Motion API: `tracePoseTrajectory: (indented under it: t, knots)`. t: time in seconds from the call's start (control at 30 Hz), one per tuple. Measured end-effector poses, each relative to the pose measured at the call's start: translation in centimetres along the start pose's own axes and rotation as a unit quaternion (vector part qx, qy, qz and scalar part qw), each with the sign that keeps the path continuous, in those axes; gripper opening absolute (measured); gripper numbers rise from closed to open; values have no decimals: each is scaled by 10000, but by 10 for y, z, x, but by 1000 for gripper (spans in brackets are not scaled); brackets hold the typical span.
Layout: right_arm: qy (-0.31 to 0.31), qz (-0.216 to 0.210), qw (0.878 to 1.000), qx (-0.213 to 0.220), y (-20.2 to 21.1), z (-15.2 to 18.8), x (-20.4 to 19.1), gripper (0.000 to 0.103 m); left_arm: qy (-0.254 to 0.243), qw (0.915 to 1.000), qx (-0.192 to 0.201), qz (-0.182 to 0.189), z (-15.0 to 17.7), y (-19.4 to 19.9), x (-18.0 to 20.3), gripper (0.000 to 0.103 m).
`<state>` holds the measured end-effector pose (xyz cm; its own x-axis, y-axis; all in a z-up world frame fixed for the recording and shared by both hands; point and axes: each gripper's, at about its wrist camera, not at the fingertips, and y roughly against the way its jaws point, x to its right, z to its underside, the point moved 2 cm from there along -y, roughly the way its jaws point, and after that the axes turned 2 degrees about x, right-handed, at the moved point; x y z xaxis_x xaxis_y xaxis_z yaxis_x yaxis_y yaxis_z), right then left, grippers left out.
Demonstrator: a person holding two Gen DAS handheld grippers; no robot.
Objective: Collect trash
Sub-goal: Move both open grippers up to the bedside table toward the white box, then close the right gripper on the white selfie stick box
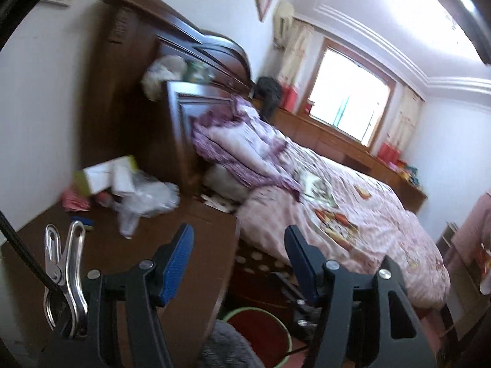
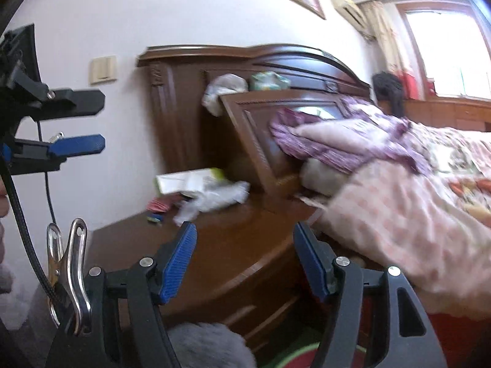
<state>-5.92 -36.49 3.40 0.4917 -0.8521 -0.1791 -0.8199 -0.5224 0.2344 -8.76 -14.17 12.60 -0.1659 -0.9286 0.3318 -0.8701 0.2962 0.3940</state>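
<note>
Left wrist view shows the left claw (image 1: 239,239) spread and empty above a brown nightstand (image 1: 172,239). One crumpled clear plastic bag (image 1: 147,199), one white-and-green box (image 1: 104,174) and one red packet (image 1: 75,201) lie at its back, beside the bed (image 1: 353,214). Only this view shows the green-rimmed bin (image 1: 260,334) below. Right wrist view shows the right claw (image 2: 245,245) spread, empty, and a wall switch (image 2: 102,69).

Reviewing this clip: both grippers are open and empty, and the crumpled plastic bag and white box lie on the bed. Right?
Not quite. The plastic bag and white box lie on the wooden nightstand beside the bed, as the right wrist view shows. Both grippers are open and empty.
</note>
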Motion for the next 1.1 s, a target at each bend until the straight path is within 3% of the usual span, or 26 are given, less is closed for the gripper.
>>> tracePoseTrajectory:
  t: [0.4,0.57,0.73,0.93,1.03,1.1]
  knots:
    - [101,-607,9974,375,-20,-47,-75,74,215,9953,473,-816,-16,49,-90,72]
    - [347,-789,9956,355,-49,-53,-108,74,343,9912,462,-1190,-20,39,-133,72]
    - [388,-998,9940,241,-82,-59,-127,74,489,9896,361,-1303,-26,13,-174,72]
    - [-120,-1469,9882,-423,-147,-65,-132,74,506,9907,206,-1246,-35,-42,-220,72]
    - [-761,-1652,9788,-944,-194,-65,-117,74,506,9916,8,-1191,-40,-82,-245,72]
    - [-1392,-1712,9642,-1470,-237,-62,-103,74,573,9917,-186,-1132,-41,-107,-260,72]
